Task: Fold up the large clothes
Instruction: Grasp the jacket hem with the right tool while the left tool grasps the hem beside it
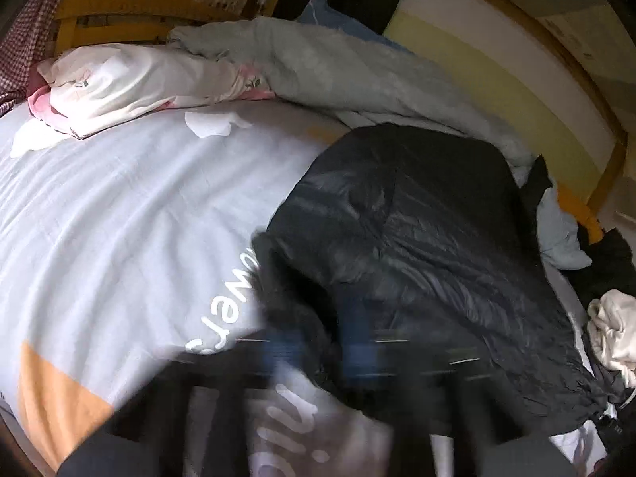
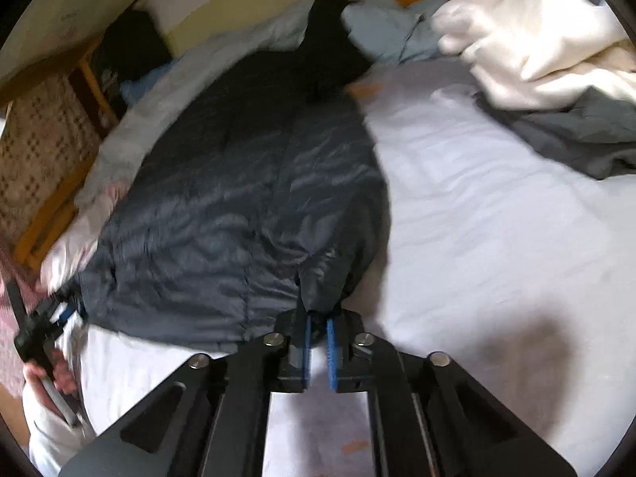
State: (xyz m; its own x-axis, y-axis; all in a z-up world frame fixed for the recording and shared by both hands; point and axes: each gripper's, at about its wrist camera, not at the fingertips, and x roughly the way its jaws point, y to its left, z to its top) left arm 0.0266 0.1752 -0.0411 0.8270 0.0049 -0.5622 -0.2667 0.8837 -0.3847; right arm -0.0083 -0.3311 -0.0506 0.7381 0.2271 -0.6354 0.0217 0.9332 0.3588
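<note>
A dark navy puffer jacket (image 2: 238, 198) lies spread on the bed's pale sheet (image 2: 477, 238). My right gripper (image 2: 320, 320) is shut on the jacket's near corner, with fabric pinched between the blue pads (image 2: 332, 353). My left gripper (image 1: 318, 349) is heavily blurred at the jacket's (image 1: 417, 238) near edge, and fabric lies between its blue fingers. In the right wrist view the left gripper (image 2: 63, 310) sits at the jacket's far left corner, held by a hand.
A grey quilt (image 1: 338, 71) and a floral pillow (image 1: 131, 83) lie along the headboard. A white garment (image 2: 536, 39) and a grey one (image 2: 576, 139) are piled at the right. A wooden bed frame (image 1: 556, 63) runs along the wall.
</note>
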